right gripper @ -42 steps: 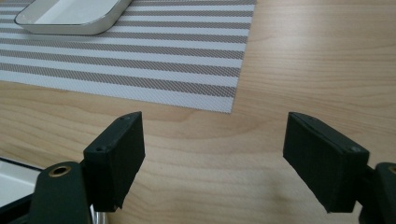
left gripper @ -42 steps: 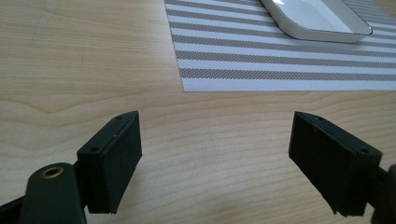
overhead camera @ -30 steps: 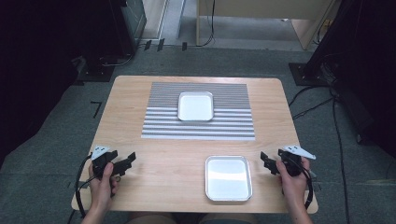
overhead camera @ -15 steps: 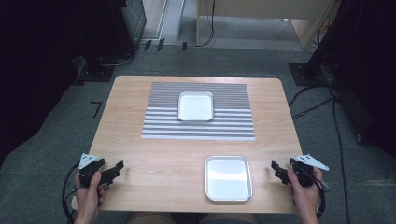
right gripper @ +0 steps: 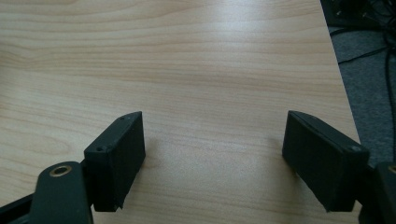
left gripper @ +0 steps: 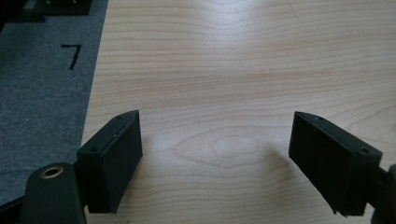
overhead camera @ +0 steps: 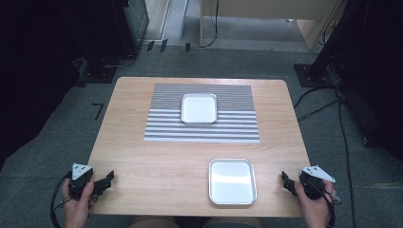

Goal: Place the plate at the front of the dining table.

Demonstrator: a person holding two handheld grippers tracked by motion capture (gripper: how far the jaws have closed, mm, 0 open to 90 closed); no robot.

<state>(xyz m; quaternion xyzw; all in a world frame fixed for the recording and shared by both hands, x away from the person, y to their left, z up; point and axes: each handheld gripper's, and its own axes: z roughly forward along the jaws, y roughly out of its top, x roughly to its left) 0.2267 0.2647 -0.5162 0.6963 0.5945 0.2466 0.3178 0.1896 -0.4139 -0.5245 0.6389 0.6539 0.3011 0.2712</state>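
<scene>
Found the near tray (overhead camera: 232, 180) empty and flat on the wood, to the left of the fingers of the right gripper (overhead camera: 287, 183), apart from them, and well to the right of the fingers of the left gripper (overhead camera: 107, 179). Found the far tray (overhead camera: 199, 108), also empty, on the striped mat (overhead camera: 237, 128), well ahead of both pairs of fingers. Showed both pairs wide apart, holding nothing, over bare table (overhead camera: 157, 166). Judged as a starting step, no reach begun. Probably needed next: to bring the right fingers leftward and low to the near tray's rim, then to close on it.
</scene>
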